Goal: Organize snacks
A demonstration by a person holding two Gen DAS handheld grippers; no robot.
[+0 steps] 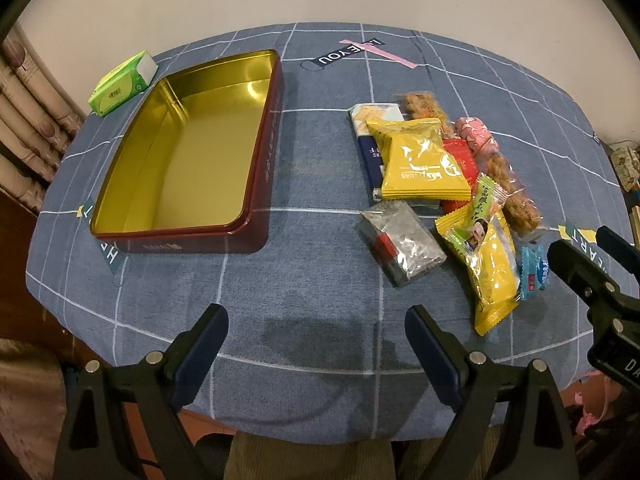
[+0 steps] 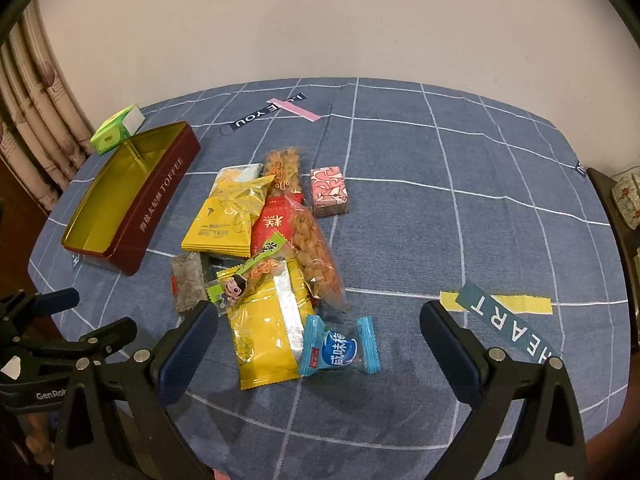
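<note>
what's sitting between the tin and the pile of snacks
Nothing: between the tin and the snacks only bare tablecloth shows, clearest in the left wrist view.

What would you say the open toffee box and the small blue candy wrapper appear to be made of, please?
The toffee box looks like thin metal: its gold inside is glossy and mirrors the light, and the outside is painted dark red. The blue candy wrapper looks like thin plastic film, with twisted, crimped ends and a slight sheen.

Each hand-held gripper [image 1: 316, 332] [image 2: 319, 330]: black frame, navy pads, silver screws.
</note>
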